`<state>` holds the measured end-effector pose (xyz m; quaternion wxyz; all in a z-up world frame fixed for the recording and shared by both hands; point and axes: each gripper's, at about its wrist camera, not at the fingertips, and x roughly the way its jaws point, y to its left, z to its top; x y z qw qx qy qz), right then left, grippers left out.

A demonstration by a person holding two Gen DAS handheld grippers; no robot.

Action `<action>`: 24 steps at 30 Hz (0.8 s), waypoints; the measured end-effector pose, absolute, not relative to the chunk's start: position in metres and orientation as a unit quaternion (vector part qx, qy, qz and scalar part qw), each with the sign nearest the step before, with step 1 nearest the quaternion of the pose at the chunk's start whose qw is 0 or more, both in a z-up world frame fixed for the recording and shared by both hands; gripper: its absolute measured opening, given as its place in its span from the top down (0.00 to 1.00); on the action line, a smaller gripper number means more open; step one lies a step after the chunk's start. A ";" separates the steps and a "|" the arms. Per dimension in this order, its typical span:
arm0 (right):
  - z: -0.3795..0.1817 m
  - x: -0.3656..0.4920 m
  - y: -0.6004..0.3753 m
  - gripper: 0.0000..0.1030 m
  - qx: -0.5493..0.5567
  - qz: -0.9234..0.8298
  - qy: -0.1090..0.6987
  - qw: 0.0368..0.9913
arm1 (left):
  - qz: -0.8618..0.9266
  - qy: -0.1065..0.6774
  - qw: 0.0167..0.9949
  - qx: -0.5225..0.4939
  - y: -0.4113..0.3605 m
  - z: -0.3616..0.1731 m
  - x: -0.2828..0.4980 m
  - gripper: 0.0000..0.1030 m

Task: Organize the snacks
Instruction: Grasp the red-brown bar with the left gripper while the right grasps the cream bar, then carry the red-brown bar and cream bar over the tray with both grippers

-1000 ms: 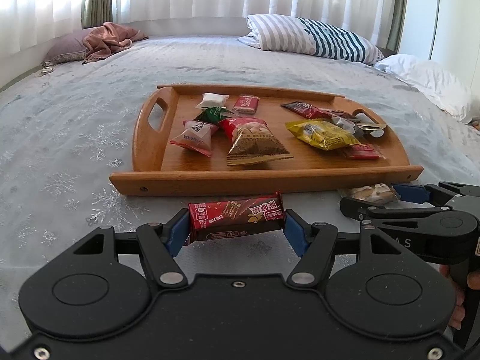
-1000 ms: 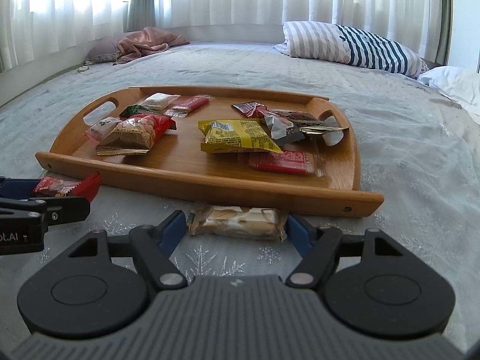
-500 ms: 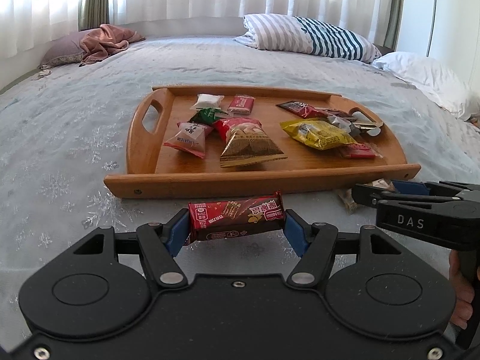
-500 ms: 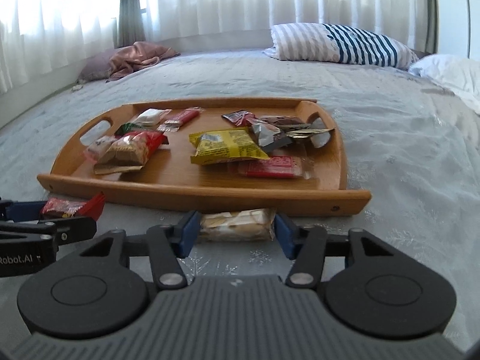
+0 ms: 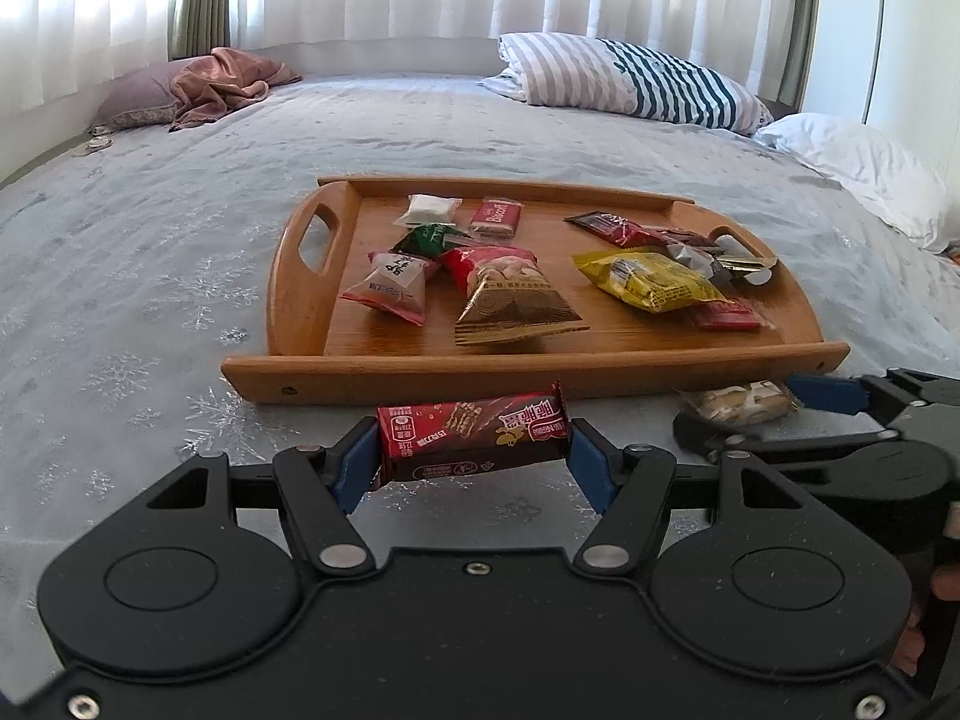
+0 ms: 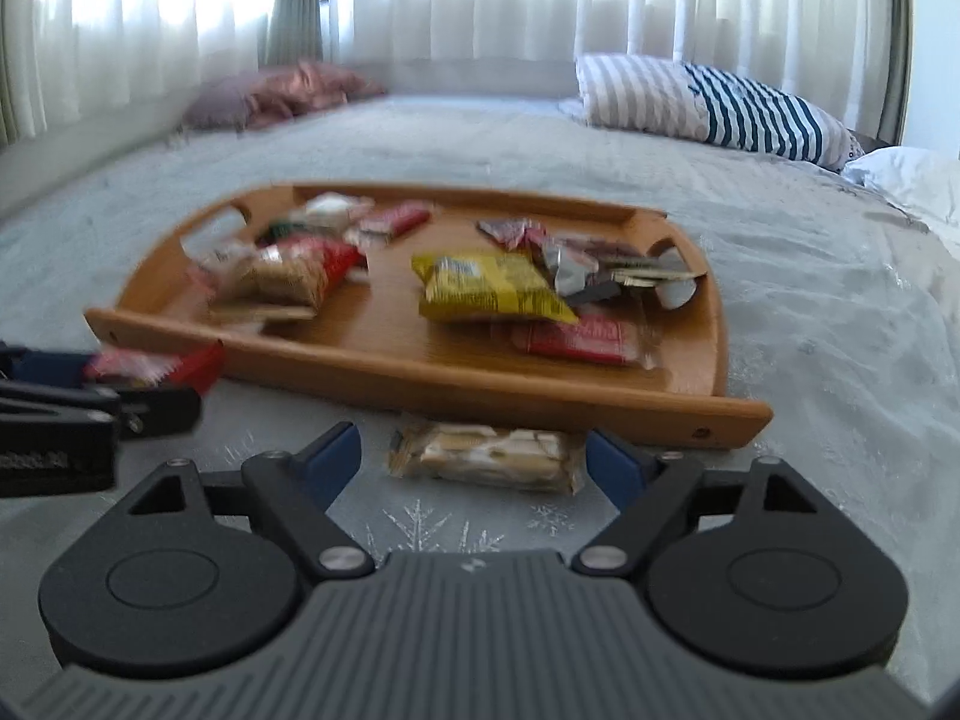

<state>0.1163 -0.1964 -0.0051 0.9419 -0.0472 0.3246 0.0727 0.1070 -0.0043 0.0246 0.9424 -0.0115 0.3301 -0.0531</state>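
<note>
Both tools sit low in their frames, just short of the near rim of the oval wooden tray with cut-out handles (image 5: 300,294). At lower centre of its own view, the left tool (image 5: 474,450) is clenched on a red-and-brown chocolate wafer bar (image 5: 471,439), gripped end to end and lifted off the pale grey snowflake-patterned bedspread (image 5: 138,276). The right tool (image 6: 474,456) has just been opening — its blue pads now stand clear on either side of a clear-wrapped beige biscuit pack (image 6: 486,459), which lies released on the bedspread just beside the tray.

By my judgement the job is mostly done: about ten packets already lie in the tray, among them a yellow snack bag (image 5: 651,282) and a red-and-gold peanut bag (image 5: 510,300). Left to do — the two snacks outside it.

Sharp throughout, the left view makes the wafer bar's print readable and catches the right tool from the side at the lower right. Blurred, the right view alone shows the gaps between pads and biscuit pack.
</note>
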 end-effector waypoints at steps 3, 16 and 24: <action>-0.005 0.118 -0.197 0.20 -0.041 0.071 0.327 0.941 | -0.053 0.330 0.942 -0.011 -0.004 0.025 0.107 0.37; 0.014 0.098 -0.204 0.41 -0.043 0.070 0.298 0.951 | -0.056 0.318 0.946 -0.010 -0.006 0.035 0.109 0.37; 0.040 0.105 -0.210 0.41 -0.022 0.076 0.272 0.959 | -0.059 0.302 0.952 -0.007 -0.011 0.053 0.124 0.37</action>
